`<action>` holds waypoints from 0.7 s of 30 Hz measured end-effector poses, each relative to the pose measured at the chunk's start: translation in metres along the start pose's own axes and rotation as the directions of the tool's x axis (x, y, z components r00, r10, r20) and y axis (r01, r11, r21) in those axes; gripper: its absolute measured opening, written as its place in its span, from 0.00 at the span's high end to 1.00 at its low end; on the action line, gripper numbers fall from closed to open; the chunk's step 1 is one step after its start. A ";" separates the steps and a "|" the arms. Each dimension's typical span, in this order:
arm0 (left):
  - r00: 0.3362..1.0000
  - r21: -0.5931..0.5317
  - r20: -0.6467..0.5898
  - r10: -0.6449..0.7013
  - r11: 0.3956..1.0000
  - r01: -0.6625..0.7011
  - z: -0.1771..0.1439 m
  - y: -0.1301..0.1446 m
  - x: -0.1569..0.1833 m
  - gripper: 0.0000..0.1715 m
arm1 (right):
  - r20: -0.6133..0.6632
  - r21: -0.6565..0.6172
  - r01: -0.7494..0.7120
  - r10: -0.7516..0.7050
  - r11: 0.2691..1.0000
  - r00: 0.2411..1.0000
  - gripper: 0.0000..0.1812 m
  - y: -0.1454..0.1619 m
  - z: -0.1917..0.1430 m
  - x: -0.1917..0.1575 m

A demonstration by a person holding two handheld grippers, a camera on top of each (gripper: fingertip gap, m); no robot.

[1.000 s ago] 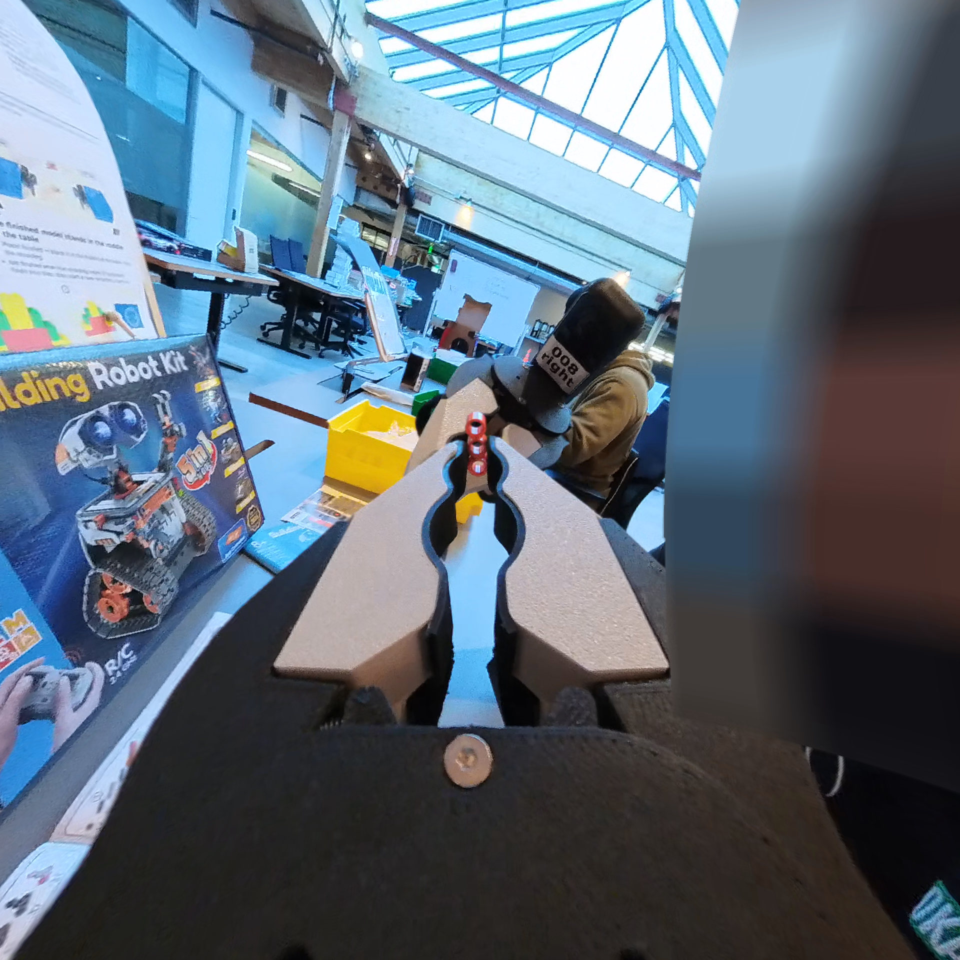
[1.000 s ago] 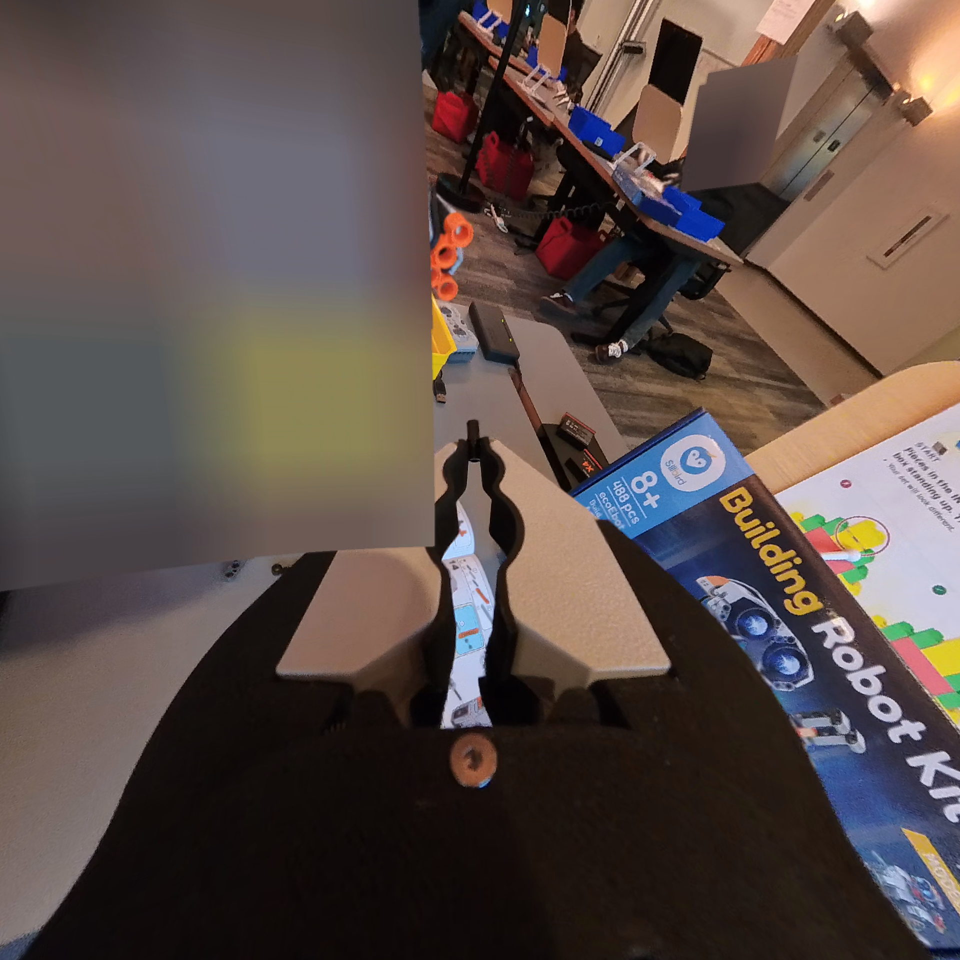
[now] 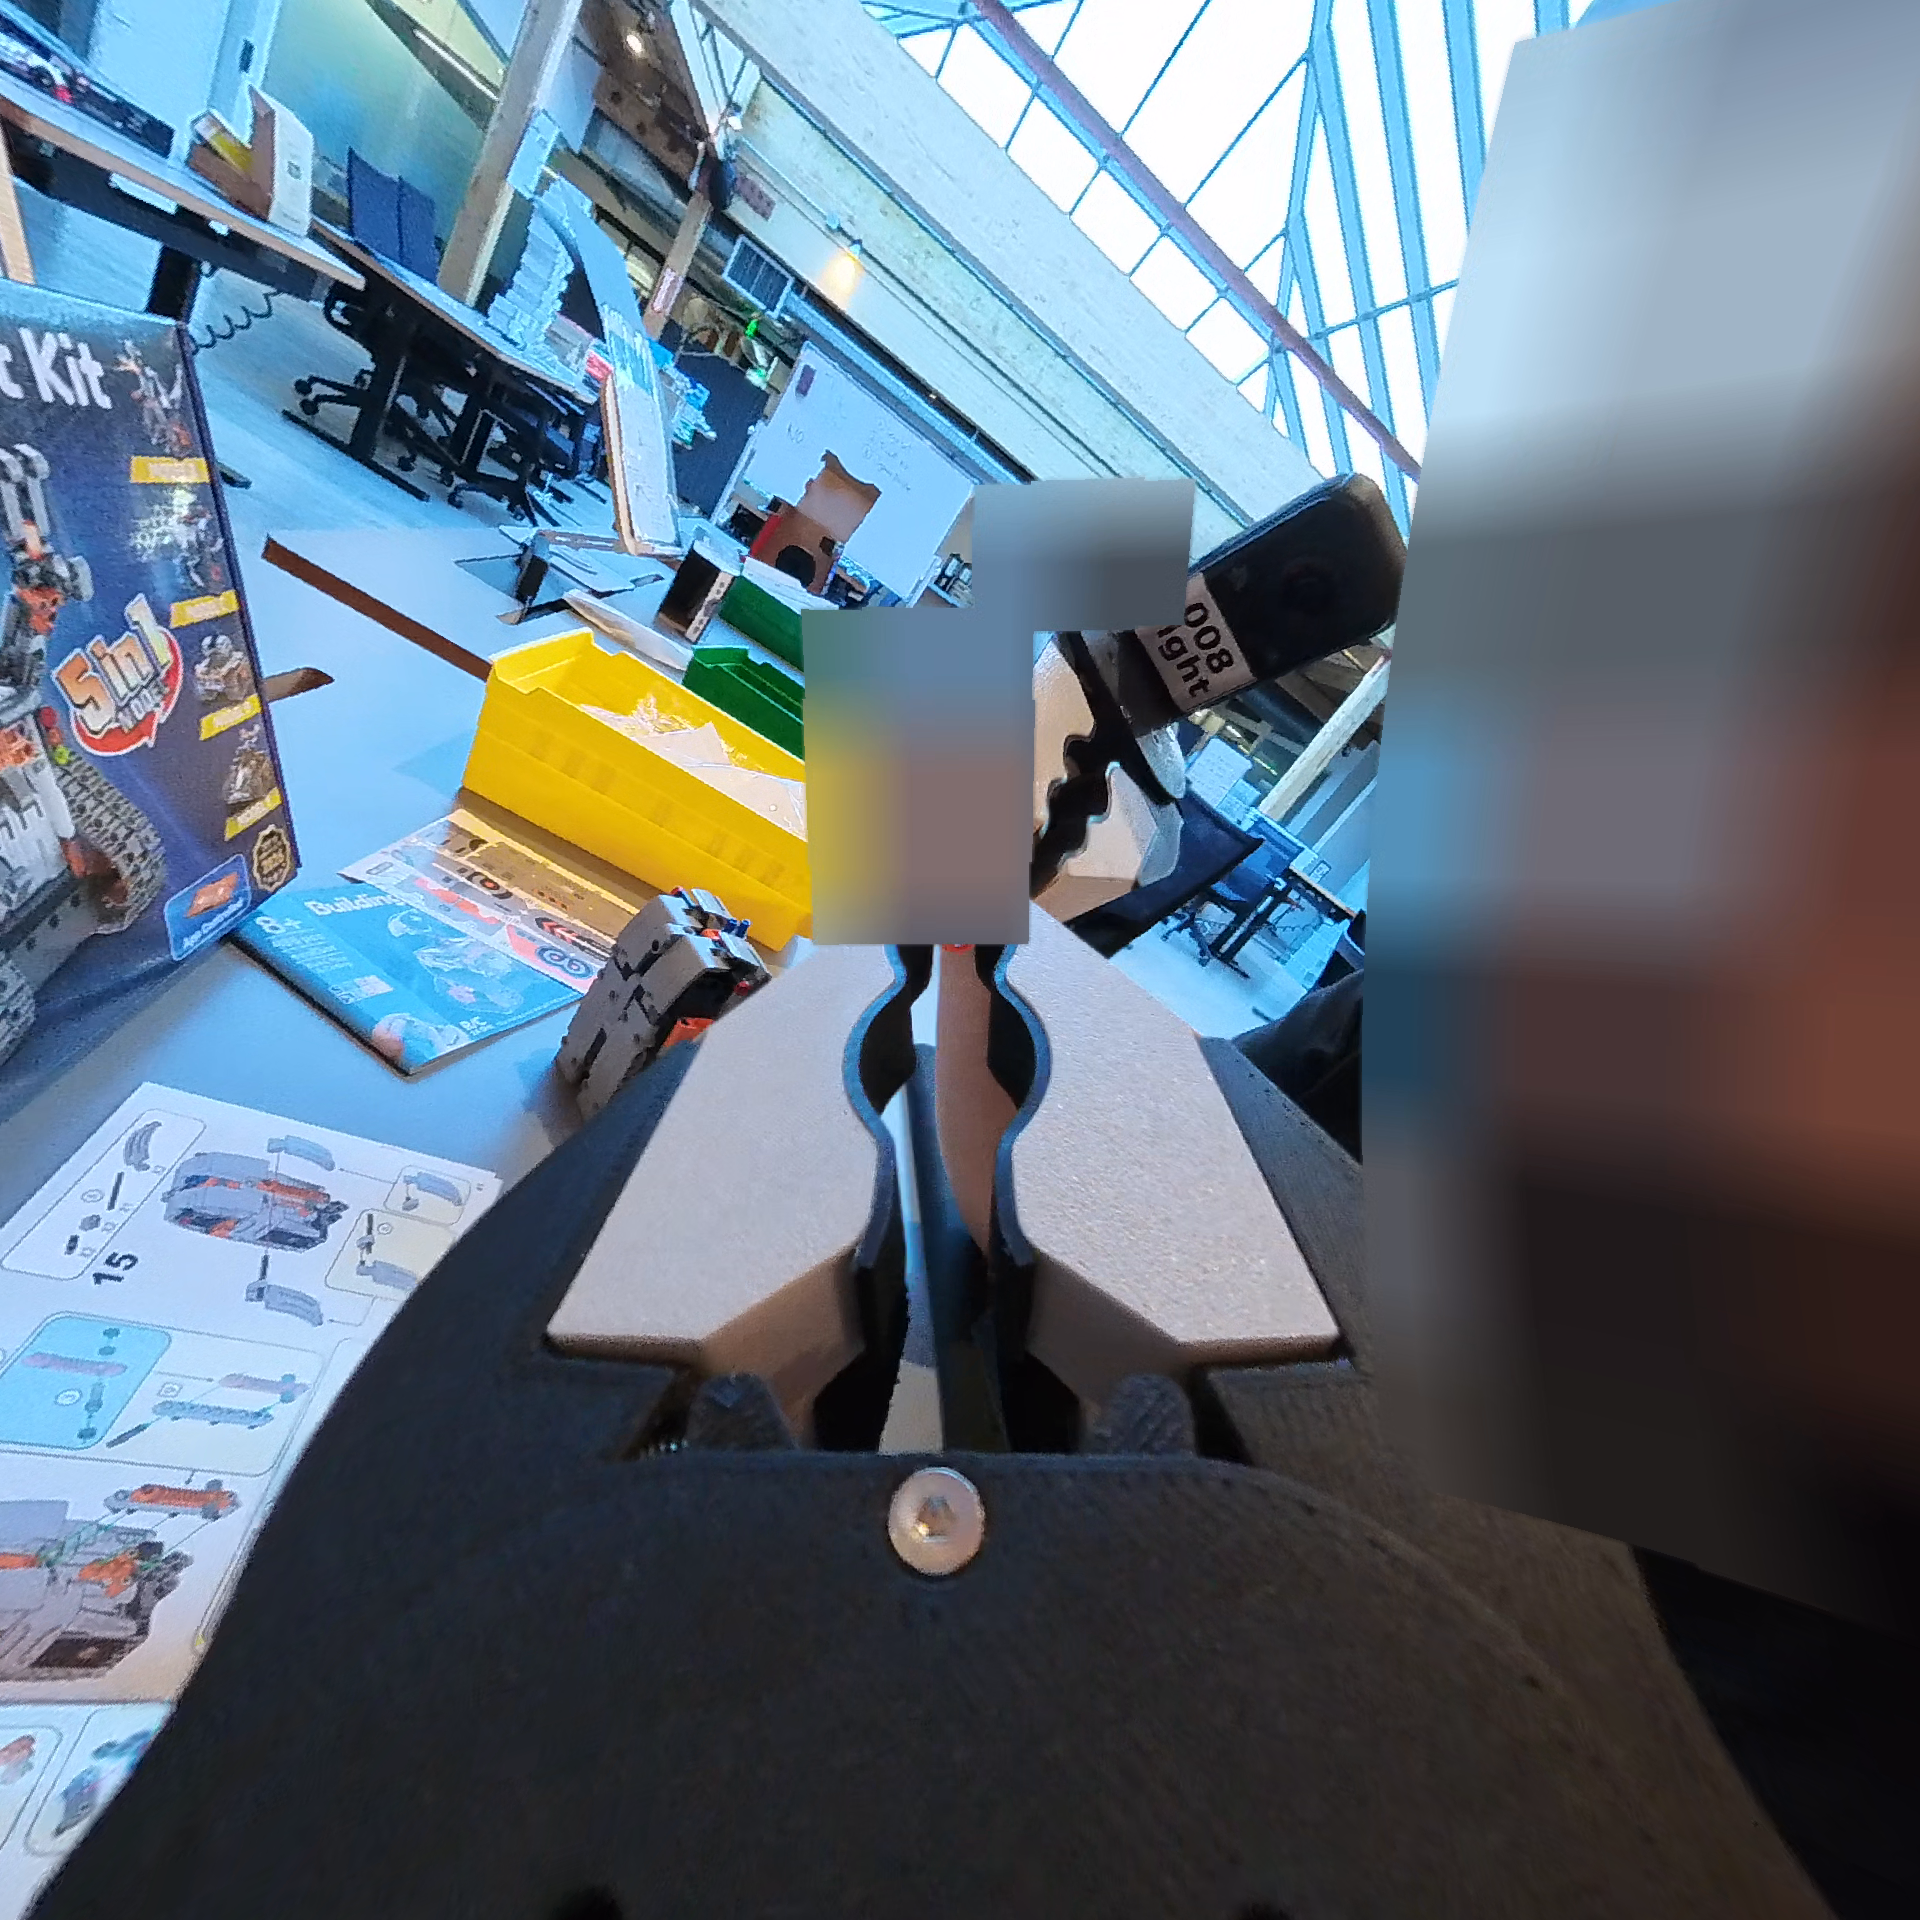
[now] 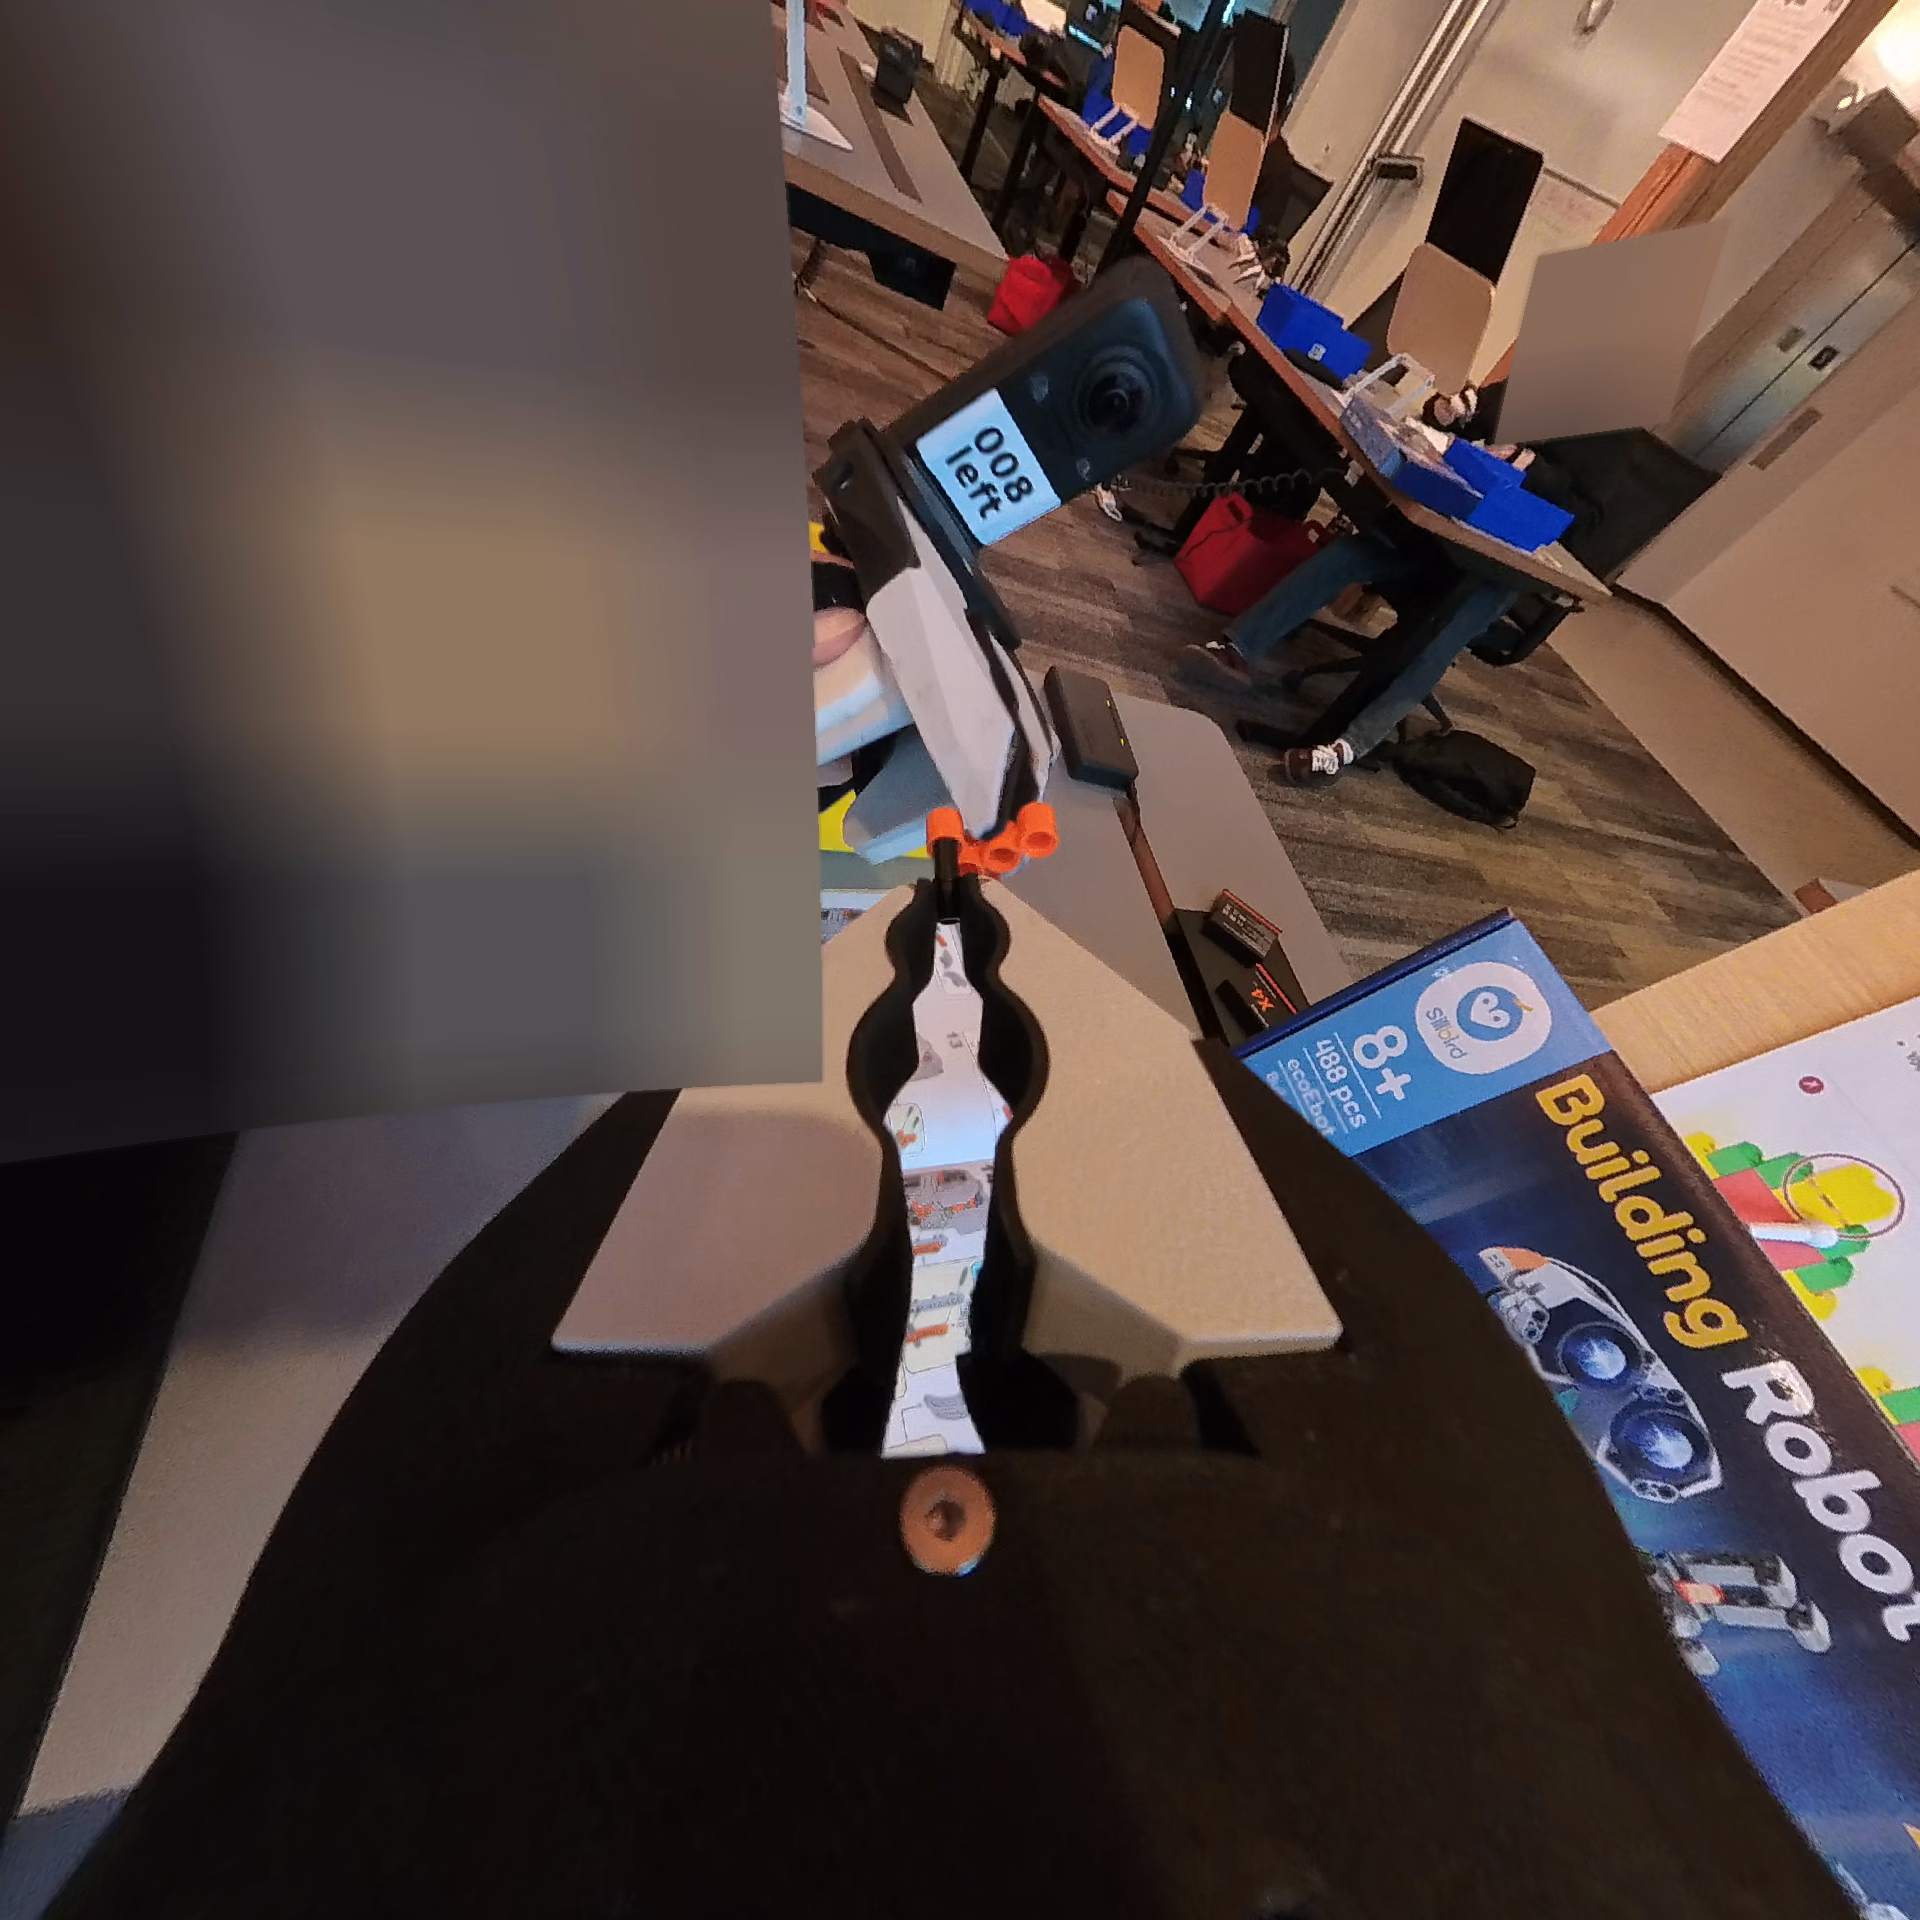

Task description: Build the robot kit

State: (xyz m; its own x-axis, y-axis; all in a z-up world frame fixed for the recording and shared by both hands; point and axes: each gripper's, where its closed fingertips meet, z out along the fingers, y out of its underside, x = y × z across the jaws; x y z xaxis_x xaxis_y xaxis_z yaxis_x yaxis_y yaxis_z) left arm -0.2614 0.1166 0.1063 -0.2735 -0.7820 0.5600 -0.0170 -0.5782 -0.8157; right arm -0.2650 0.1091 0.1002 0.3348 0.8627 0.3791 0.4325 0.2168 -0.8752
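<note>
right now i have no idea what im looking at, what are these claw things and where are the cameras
These are two hand-held grippers, each worked by a person's hand, with a camera on each looking along its two fingers. One picture is from the left gripper, the other from the right gripper; each also sees the other farther off.

The left one pinches a small orange connector. The right one pinches a thin black pin right beside it.

On the grey table lie a yellow bin, a blue kit box, a printed instruction sheet, a blue booklet and a grey part-built model.
</note>
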 end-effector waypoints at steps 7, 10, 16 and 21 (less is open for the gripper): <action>0.985 -0.052 0.171 0.028 0.998 -0.019 -0.002 0.007 -0.024 0.98 | -0.057 -0.132 0.020 -0.027 0.991 0.998 0.99 0.020 0.006 0.008; 0.975 -0.071 0.221 0.026 0.997 -0.010 -0.005 0.010 -0.030 0.98 | -0.079 -0.184 0.056 -0.072 0.981 0.994 0.99 0.026 0.011 0.009; 0.940 -0.085 0.339 0.035 0.996 -0.007 -0.008 0.013 -0.048 0.98 | -0.121 -0.288 0.071 -0.110 0.955 0.987 0.99 0.041 0.019 0.015; 0.936 -0.005 0.351 0.021 1.000 -0.020 -0.012 0.002 -0.051 0.98 | -0.170 -0.236 -0.002 -0.040 0.972 0.985 0.99 0.037 0.023 0.025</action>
State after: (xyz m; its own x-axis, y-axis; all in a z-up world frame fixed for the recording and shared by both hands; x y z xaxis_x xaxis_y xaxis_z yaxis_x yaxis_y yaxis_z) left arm -0.2591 0.1576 0.0745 0.0812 -0.8256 0.5584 -0.0167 -0.5613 -0.8275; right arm -0.2599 0.1488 0.0700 0.4549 0.7629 0.4593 0.6174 0.1015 -0.7801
